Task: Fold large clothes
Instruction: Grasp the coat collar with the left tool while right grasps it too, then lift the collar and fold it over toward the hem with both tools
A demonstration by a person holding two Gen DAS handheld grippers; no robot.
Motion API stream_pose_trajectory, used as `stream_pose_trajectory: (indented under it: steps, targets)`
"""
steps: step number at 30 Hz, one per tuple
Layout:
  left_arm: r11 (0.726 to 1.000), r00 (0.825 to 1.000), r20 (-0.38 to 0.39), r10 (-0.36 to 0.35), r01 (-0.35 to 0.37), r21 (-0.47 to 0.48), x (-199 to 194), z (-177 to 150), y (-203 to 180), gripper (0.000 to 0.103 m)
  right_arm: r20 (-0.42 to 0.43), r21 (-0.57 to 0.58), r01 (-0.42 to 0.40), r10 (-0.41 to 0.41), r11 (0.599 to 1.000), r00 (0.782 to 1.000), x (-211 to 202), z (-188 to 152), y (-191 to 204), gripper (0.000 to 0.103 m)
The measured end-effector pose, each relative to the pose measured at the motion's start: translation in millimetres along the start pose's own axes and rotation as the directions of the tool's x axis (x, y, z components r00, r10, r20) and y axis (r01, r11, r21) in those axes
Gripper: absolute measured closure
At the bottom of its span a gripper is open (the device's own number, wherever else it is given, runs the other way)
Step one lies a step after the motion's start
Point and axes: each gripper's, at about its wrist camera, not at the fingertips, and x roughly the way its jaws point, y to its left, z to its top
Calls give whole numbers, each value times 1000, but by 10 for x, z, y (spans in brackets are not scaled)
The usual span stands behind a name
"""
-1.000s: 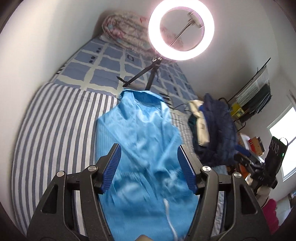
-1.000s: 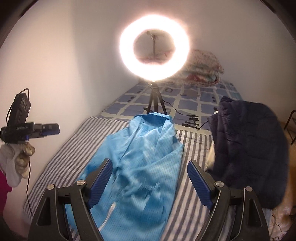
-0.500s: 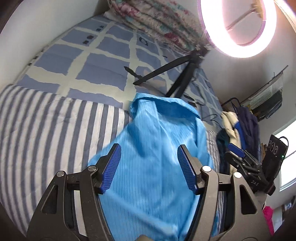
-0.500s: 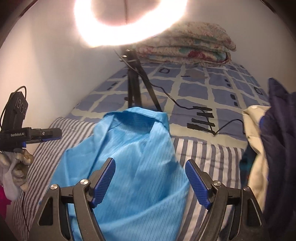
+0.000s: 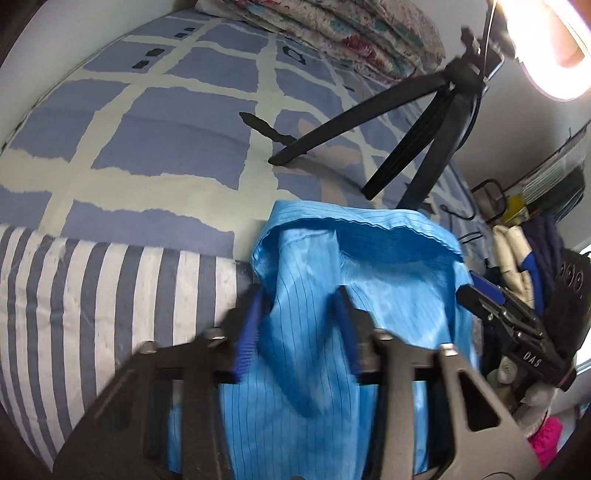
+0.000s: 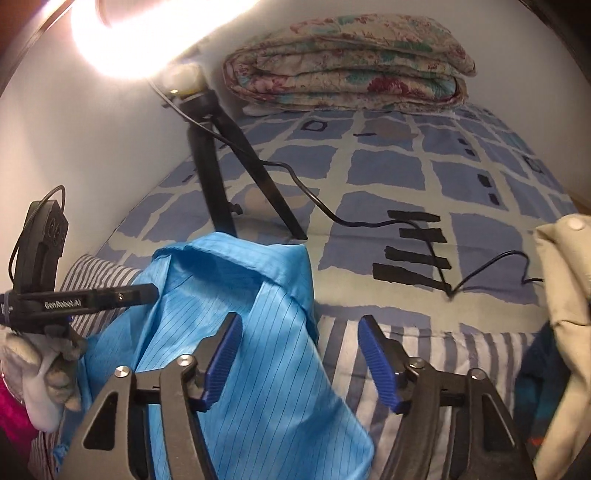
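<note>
A bright blue pinstriped coat (image 5: pixel 354 280) lies on the striped bed cover (image 5: pixel 92 295), collar toward the tripod; it also shows in the right wrist view (image 6: pixel 236 306). My left gripper (image 5: pixel 301 332) is open, its blue pads astride the cloth at the coat's left shoulder below the collar, with motion blur. My right gripper (image 6: pixel 301 358) is open at the coat's right shoulder edge: its left pad is over the blue cloth, its right pad over the striped cover (image 6: pixel 424 347). Each gripper shows in the other's view, the right (image 5: pixel 517 325) and the left (image 6: pixel 74 299).
A black tripod (image 5: pixel 413 147) with a ring light (image 6: pixel 147 33) stands on the blue checked sheet (image 5: pixel 166 122) just beyond the collar; its cable (image 6: pixel 332 210) is taped down. A folded floral quilt (image 6: pixel 347 62) lies at the wall. A clothes pile (image 6: pixel 561 332) lies right.
Both grippers have moved forward and down along the coat to its shoulders by the collar. Both jaws have narrowed a little but stay open.
</note>
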Motion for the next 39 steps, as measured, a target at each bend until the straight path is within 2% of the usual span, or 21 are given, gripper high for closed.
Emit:
stream_pose_trajectory:
  steps: [1, 2, 3, 6, 9, 13, 18, 26, 33, 39]
  targets:
    - [999, 1000, 3, 26, -26, 19, 31, -1, -30, 87, -6, 17, -8, 8, 1000, 1000, 56, 2, -22, 42]
    - [999, 999, 7, 34, -34, 33, 49, -6, -58, 90, -13, 33, -22, 22, 999, 1000, 106, 0, -38, 51]
    - [998, 999, 12, 36, -36, 44, 48, -18, -81, 96, -25, 47, -42, 43, 998, 999, 156, -4, -44, 67]
    - [995, 998, 42, 54, -57, 85, 8, -63, -188, 100, -50, 57, -53, 56, 997, 997, 234, -31, -7, 89]
    - [997, 997, 73, 27, -33, 77, -117, -97, -242, 101, -29, -5, -6, 6, 1000, 1000, 152, -46, 129, 97]
    - [996, 993, 115, 0, -10, 87, -397, -156, -333, 101, 19, -8, 13, -13, 1000, 1000, -85, -45, 198, 99]
    - [994, 985, 167, -39, 21, 109, -834, -277, -465, 102, 79, -26, -10, 13, 1000, 997, -560, -71, 346, 100]
    - [987, 971, 220, -91, 59, 148, -1680, -741, -668, 102, 150, -80, -47, 59, 996, 987, -1451, -286, 646, 102]
    - [977, 970, 232, -74, 24, 210, -2384, -1353, -949, 102, 168, -151, -46, 72, 987, 983, -2204, -743, 915, 102]
    - [985, 970, 225, -93, 57, 164, -2695, -2014, -980, 102, 144, -154, -57, 79, 986, 986, -2658, -1350, 1145, 102]
